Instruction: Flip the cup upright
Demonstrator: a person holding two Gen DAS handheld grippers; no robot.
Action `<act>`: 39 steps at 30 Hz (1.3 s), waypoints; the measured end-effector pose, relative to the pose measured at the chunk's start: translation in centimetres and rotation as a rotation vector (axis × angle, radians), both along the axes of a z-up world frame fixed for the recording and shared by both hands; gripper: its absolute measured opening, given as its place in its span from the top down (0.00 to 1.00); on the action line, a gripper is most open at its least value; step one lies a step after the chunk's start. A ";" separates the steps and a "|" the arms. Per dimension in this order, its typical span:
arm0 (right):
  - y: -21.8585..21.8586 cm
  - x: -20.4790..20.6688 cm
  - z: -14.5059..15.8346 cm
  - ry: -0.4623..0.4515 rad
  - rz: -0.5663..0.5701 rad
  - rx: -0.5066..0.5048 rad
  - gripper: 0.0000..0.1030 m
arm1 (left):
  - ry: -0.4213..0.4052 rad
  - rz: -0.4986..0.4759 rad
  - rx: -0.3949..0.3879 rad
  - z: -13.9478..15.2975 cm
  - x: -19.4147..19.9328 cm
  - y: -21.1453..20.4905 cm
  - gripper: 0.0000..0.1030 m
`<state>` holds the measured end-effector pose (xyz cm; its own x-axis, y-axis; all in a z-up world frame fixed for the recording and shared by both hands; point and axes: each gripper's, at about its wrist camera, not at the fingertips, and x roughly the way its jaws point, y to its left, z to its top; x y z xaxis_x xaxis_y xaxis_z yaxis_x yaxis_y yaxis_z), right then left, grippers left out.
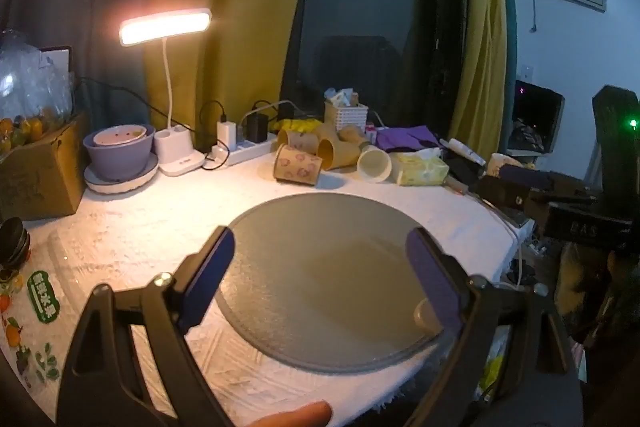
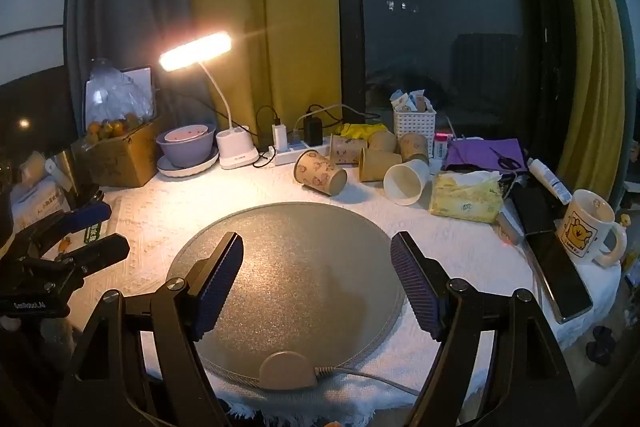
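Note:
Several paper cups lie on their sides at the back of the table: a patterned brown cup [image 1: 297, 167] [image 2: 320, 173], a plain brown cup [image 1: 334, 154] [image 2: 378, 164] and a white cup [image 1: 374, 166] [image 2: 406, 182]. A round grey mat [image 1: 328, 275] [image 2: 288, 279] lies in front of them with nothing on it. My left gripper [image 1: 324, 279] is open and empty above the mat. My right gripper [image 2: 318, 279] is open and empty above the mat; it also shows at the right of the left wrist view [image 1: 516, 183]. The left gripper shows at the left of the right wrist view [image 2: 104, 231].
A lit desk lamp [image 2: 196, 51], a purple bowl [image 2: 186, 147] on a plate, a cardboard box [image 2: 120, 157] of fruit and a power strip [image 2: 288, 149] stand at the back left. A tissue pack [image 2: 464, 197], a phone [image 2: 560, 267] and a mug [image 2: 588, 227] are at the right.

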<state>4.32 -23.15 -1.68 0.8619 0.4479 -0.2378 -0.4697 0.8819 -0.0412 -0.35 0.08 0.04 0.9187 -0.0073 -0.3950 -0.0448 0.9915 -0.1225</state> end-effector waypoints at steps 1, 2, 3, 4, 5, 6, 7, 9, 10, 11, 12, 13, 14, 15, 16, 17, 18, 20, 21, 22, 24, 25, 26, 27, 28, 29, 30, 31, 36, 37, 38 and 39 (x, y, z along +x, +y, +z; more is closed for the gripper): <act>0.0 0.0 0.0 0.002 0.000 -0.002 0.23 | 0.002 -0.001 -0.003 0.0 0.1 0.0 0.14; 0.0 0.0 0.0 -0.009 0.004 0.012 0.23 | 0.004 -0.003 -0.006 0.0 0.1 0.1 0.14; 0.0 0.0 -0.1 -0.007 0.005 0.007 0.23 | 0.005 -0.005 -0.006 0.0 0.1 0.1 0.14; 0.1 -0.1 -0.1 -0.007 0.005 0.002 0.23 | 0.004 -0.004 -0.006 0.0 0.1 0.1 0.14; 0.1 -0.2 -0.2 -0.008 0.006 0.001 0.23 | 0.003 -0.006 -0.006 0.0 0.1 0.1 0.14; 0.0 -0.3 -0.2 -0.009 0.009 0.001 0.23 | 0.002 -0.011 -0.008 0.0 0.0 0.1 0.14; 0.0 -0.5 -0.2 -0.010 0.012 0.002 0.23 | -0.001 -0.012 -0.008 0.0 0.0 0.1 0.14; 0.4 -0.9 -0.1 -0.014 0.015 -0.001 0.23 | -0.006 -0.012 -0.006 0.1 -0.2 0.0 0.14; 0.3 -0.9 -0.1 -0.014 0.017 0.000 0.23 | -0.006 -0.013 -0.008 0.2 -0.1 0.0 0.14; 0.3 -1.1 -0.1 -0.012 0.018 0.000 0.23 | -0.006 -0.014 -0.011 0.2 -0.1 0.0 0.14; 0.2 -1.2 0.0 -0.011 0.017 -0.002 0.23 | -0.007 -0.017 -0.016 0.3 0.0 0.1 0.14; 0.1 -1.4 0.0 -0.011 0.016 -0.004 0.23 | -0.008 -0.018 -0.017 0.3 0.0 0.1 0.14; 0.0 -1.7 0.1 -0.013 0.017 -0.005 0.23 | -0.009 -0.018 -0.017 0.4 0.0 0.1 0.14; 0.4 -0.9 0.3 -0.005 0.019 -0.016 0.23 | -0.009 -0.016 -0.018 0.3 0.0 0.1 0.14; 0.5 -0.8 0.4 -0.007 0.019 -0.019 0.23 | -0.006 -0.015 -0.022 0.3 0.1 0.2 0.14; 0.6 -0.8 0.4 -0.008 0.020 -0.018 0.23 | -0.003 -0.015 -0.023 0.2 0.2 0.1 0.14; 0.6 -0.8 0.4 -0.007 0.020 -0.019 0.23 | -0.001 -0.013 -0.023 0.1 0.1 0.2 0.14; 0.6 -0.8 0.1 -0.009 0.019 -0.021 0.23 | 0.000 -0.010 -0.026 0.0 0.1 0.2 0.14; 0.7 -0.8 0.0 -0.006 0.018 -0.022 0.23 | 0.002 -0.009 -0.028 0.0 0.1 0.3 0.14; 0.7 -0.8 0.0 -0.004 0.017 -0.023 0.23 | 0.003 -0.008 -0.030 -0.1 0.0 0.3 0.14; 0.7 -0.7 -0.1 -0.003 0.017 -0.025 0.23 | 0.006 -0.008 -0.030 -0.1 0.0 0.3 0.14; 0.7 -0.8 -0.1 -0.005 0.016 -0.025 0.23 | 0.007 -0.008 -0.029 -0.1 0.0 0.2 0.14; 0.7 -0.7 0.0 -0.004 0.017 -0.025 0.23 | 0.007 -0.008 -0.029 -0.1 0.0 0.2 0.14; 0.7 -0.8 0.0 -0.007 0.016 -0.025 0.23 | 0.006 -0.008 -0.029 -0.1 0.0 0.2 0.14; 0.6 -0.8 0.0 -0.009 0.014 -0.024 0.23 | 0.004 -0.009 -0.028 -0.1 0.0 0.2 0.14; 0.6 -0.9 0.0 -0.012 0.013 -0.022 0.23 | 0.003 -0.009 -0.028 -0.1 0.1 0.2 0.14; 0.5 -0.9 0.0 -0.013 0.013 -0.021 0.23 | 0.000 -0.010 -0.029 0.0 0.0 0.2 0.14; 0.5 -0.9 0.0 -0.015 0.012 -0.021 0.23 | -0.002 -0.012 -0.030 0.1 0.1 0.3 0.14; 0.2 -1.0 0.1 -0.019 0.006 -0.019 0.23 | -0.008 -0.019 -0.028 0.2 0.0 0.3 0.14; 0.2 -1.1 0.1 -0.021 0.004 -0.018 0.23 | -0.008 -0.022 -0.028 0.2 0.0 0.3 0.14; 0.2 -1.1 0.2 -0.023 0.004 -0.018 0.23 | -0.007 -0.025 -0.027 0.3 0.0 0.3 0.14; 0.1 -1.2 0.1 -0.025 0.003 -0.018 0.23 | -0.008 -0.027 -0.025 0.3 -0.1 0.2 0.14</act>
